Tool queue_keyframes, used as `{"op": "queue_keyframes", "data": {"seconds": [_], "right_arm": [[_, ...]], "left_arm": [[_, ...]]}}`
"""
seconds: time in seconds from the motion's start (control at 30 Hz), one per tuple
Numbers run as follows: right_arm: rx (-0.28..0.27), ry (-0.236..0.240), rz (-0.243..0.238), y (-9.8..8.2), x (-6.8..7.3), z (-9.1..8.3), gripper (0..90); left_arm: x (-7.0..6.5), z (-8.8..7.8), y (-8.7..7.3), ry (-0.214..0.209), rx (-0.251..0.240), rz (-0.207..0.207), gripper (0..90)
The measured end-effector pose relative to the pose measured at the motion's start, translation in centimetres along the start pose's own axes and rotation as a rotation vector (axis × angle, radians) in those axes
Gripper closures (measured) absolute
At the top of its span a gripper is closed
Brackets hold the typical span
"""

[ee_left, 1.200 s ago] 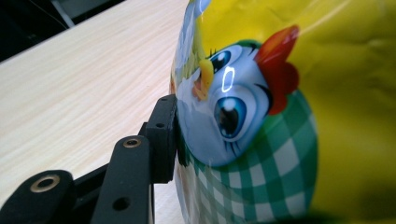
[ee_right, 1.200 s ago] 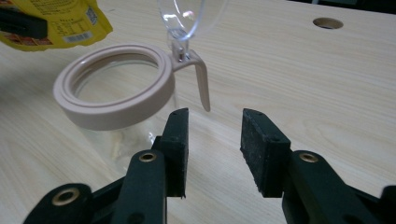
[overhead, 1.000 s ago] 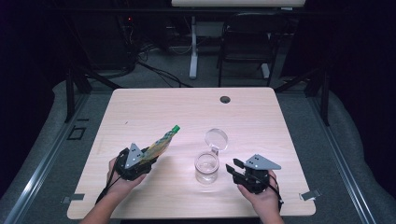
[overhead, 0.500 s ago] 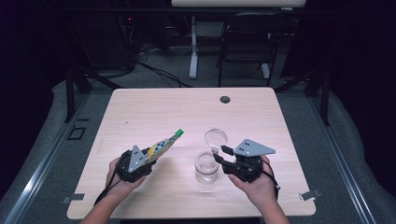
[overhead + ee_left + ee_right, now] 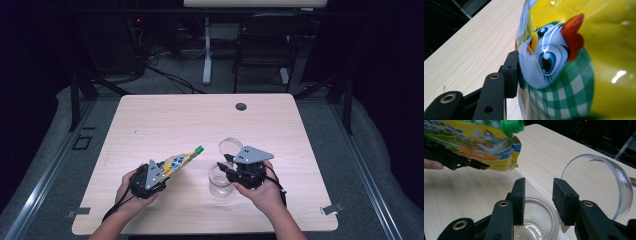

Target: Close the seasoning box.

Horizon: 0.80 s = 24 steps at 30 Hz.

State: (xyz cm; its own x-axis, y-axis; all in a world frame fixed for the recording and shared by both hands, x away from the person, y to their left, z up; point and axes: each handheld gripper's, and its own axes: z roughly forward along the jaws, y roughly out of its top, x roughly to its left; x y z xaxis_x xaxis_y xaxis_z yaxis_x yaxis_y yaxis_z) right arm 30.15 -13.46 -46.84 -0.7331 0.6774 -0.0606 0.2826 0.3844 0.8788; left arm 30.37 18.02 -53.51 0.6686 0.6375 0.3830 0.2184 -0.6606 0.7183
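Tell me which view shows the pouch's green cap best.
The right gripper view: the green cap sits close and sharp on the pouch, though its top is cropped. The high view shows it as a small green tip. The left gripper view gives the pouch's printed side.

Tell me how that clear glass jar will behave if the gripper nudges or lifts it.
The glass jar looks rigid and smooth, so probably slippery and breakable. Its hinged lid stands open, which may make it tip toward that side. It seems nearly empty, so likely slides easily on the table.
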Motion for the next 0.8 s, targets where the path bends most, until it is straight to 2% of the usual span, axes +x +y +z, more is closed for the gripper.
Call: {"op": "queue_keyframes", "data": {"seconds": [0.1, 0.33, 0.43, 0.57, 0.8], "right_arm": [[-0.007, 0.008, -0.007, -0.4, 0.2, -0.1, 62.5], [-0.013, -0.006, -0.016, -0.9, 0.9, -0.4, 59.7], [-0.027, -0.003, -0.028, -0.9, 1.3, -0.2, 59.1], [-0.012, 0.002, -0.048, -1.0, 1.7, 0.2, 59.1], [-0.015, 0.005, -0.039, -1.1, 1.9, 0.3, 59.1]], "left_arm": [[-0.5, 0.1, 0.2, 0.011, 0.020, 0.038, 57.2], [-1.4, 0.1, 0.4, 0.040, 0.039, 0.115, 57.3], [-1.6, 0.1, 0.5, 0.039, 0.038, 0.120, 57.3], [-1.6, 0.2, 0.5, 0.040, 0.039, 0.127, 57.3], [-1.6, 0.4, 0.3, 0.053, 0.041, 0.133, 57.3]]}}
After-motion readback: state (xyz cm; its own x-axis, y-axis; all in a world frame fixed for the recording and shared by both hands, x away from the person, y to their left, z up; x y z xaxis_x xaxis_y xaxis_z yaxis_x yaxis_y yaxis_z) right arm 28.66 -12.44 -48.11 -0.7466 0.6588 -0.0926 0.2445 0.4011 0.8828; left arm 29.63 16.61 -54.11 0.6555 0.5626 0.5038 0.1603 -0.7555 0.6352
